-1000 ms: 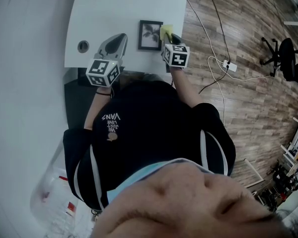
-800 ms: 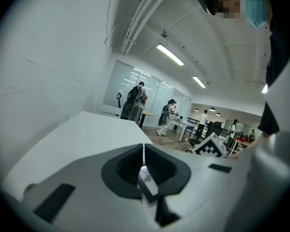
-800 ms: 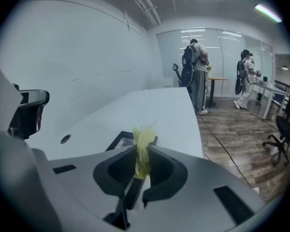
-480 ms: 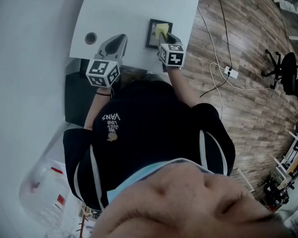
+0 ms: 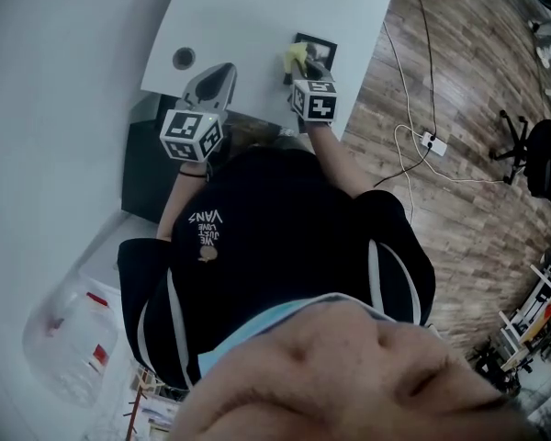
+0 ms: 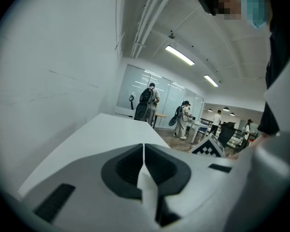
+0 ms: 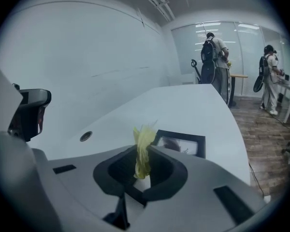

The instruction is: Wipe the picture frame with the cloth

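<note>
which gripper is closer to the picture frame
Right. The right gripper, shut on the yellow cloth, is at the near edge of the picture frame; the left gripper sits apart to its left.

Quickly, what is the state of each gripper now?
Left gripper: closed, empty.
Right gripper: closed on the cloth.

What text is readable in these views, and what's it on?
"VANS": printed on the person's black shirt, upside down in the head view.
Smaller lines under that print: too small to read.
Red labels on the clear plastic container: blurred, unreadable.
Two black-and-white marker cubes: square patterns only, no letters.
Black picture frame: a picture, no text.
</note>
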Motion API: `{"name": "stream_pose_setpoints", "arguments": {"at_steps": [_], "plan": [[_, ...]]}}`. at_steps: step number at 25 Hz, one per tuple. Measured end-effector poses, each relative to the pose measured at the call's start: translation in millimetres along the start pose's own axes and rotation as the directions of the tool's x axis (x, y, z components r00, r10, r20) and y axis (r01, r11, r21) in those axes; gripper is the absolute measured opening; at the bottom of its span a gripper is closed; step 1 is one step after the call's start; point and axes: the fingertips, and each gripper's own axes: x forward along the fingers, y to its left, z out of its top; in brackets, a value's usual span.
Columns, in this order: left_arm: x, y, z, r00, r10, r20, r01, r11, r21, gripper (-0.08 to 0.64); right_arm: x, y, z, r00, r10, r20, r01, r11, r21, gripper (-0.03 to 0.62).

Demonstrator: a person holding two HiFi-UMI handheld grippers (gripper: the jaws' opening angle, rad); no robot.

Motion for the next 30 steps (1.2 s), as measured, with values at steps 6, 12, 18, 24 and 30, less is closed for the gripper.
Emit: {"name": "stream_pose_setpoints", "arguments": {"at_steps": [6, 12, 18, 24, 30], "plan": [[-3.9, -1.5, -1.5, 1.0, -0.002, -0.001, 0.002, 1.0, 0.004, 0.018, 4.0, 3.5, -6.6, 1.0, 0.0, -0.015, 0.0, 1.0, -0.01, 0.046], [2.1, -8.3, -2.0, 1.0, -0.023, -0.006, 0.023, 1.0, 0.01, 0.018, -1.9, -12.4, -11.5, 0.999, -0.036, -0.016, 0.036, 0.999, 0.006, 0.046], [10.5, -19.2, -2.2, 0.998, -0.064, -0.01, 0.064, 0.998, 0.016, 0.018, -15.8, -34.4, -18.3, 0.995, -0.093, -0.016, 0.094, 0.995, 0.031, 0.046], [22.2, -32.9, -1.9, 0.994, -0.109, -0.018, 0.109, 0.994, 0.027, 0.018, -32.1, -65.5, -25.9, 0.987, -0.161, -0.013, 0.162, 0.984, 0.073, 0.046], [31.0, -43.0, -2.9, 0.989, -0.144, -0.027, 0.145, 0.989, 0.035, 0.018, -46.7, -86.9, -29.4, 0.977, -0.212, -0.005, 0.211, 0.972, 0.107, 0.046]]}}
